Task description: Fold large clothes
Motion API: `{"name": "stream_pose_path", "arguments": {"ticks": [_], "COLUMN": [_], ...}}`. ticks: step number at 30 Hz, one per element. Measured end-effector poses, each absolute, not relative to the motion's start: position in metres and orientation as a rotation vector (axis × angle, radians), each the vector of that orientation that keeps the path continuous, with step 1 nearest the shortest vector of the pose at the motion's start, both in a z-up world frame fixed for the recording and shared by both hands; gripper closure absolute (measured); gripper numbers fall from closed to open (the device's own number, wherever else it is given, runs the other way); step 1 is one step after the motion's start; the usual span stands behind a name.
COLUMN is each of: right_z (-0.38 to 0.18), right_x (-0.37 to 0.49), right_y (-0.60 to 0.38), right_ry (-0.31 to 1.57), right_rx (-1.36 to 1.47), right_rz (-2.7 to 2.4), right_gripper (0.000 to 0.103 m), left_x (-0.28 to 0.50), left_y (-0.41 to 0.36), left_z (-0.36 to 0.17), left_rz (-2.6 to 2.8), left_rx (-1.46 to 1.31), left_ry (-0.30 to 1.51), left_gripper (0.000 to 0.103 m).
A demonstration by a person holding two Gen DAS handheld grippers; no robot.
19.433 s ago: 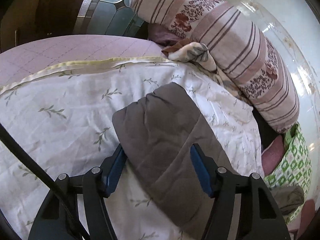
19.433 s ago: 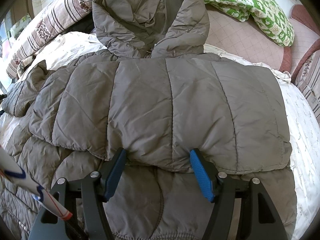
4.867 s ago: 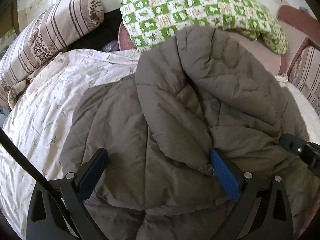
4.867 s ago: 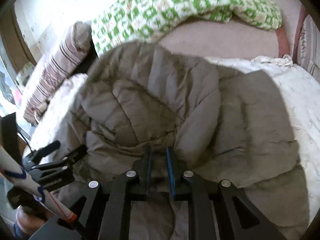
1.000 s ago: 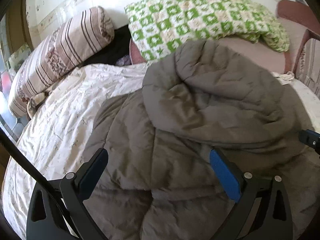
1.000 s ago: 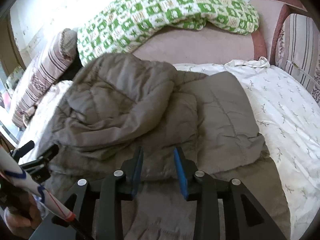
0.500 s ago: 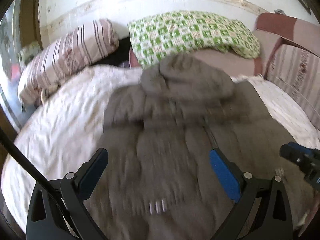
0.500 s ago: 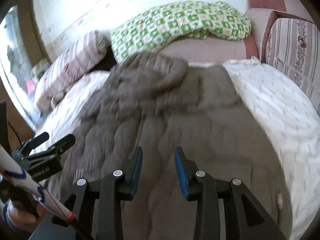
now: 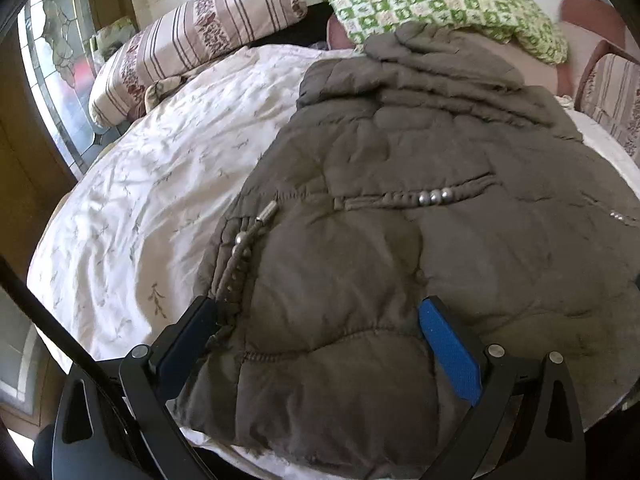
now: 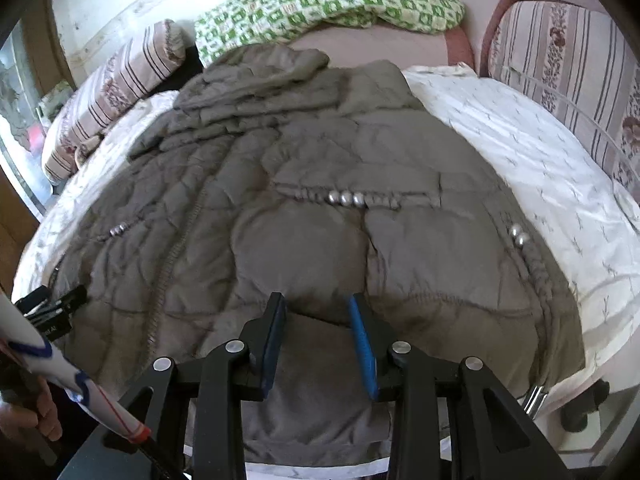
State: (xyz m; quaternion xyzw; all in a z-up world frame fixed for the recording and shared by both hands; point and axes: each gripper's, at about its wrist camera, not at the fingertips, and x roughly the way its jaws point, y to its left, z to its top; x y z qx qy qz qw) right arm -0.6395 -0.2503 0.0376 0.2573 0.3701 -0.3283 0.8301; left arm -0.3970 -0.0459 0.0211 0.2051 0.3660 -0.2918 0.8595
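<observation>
Below both grippers, a grey-brown quilted hooded coat [image 9: 380, 240] lies spread on a white leaf-print bedspread [image 9: 152, 184]. Left gripper [image 9: 320, 332] gapes wide, unclamped; right gripper [image 10: 316, 316] stands partly parted, grasping nothing, over the near hem.

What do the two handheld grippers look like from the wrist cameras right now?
The left gripper and the right gripper have black, bolted linkage frames with silver bolt heads and flat blue pads. A black cable runs beside the left one.
</observation>
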Motion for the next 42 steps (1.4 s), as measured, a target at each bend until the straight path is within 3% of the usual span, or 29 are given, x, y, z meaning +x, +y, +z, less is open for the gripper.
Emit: {"name": "stream_pose_path", "arguments": {"ticks": [42], "right_z": [0.022], "right_x": [-0.638], "right_y": [-0.236], "right_ry": [0.753], "right_rx": [0.413], "right_rz": [-0.748], "right_gripper": [0.058], "left_x": [-0.397], "left_y": [-0.051], "left_z": [0.006], "left_rz": [-0.569], "left_rx": [0.4], "left_ry": [0.71], "left_gripper": [0.0]}}
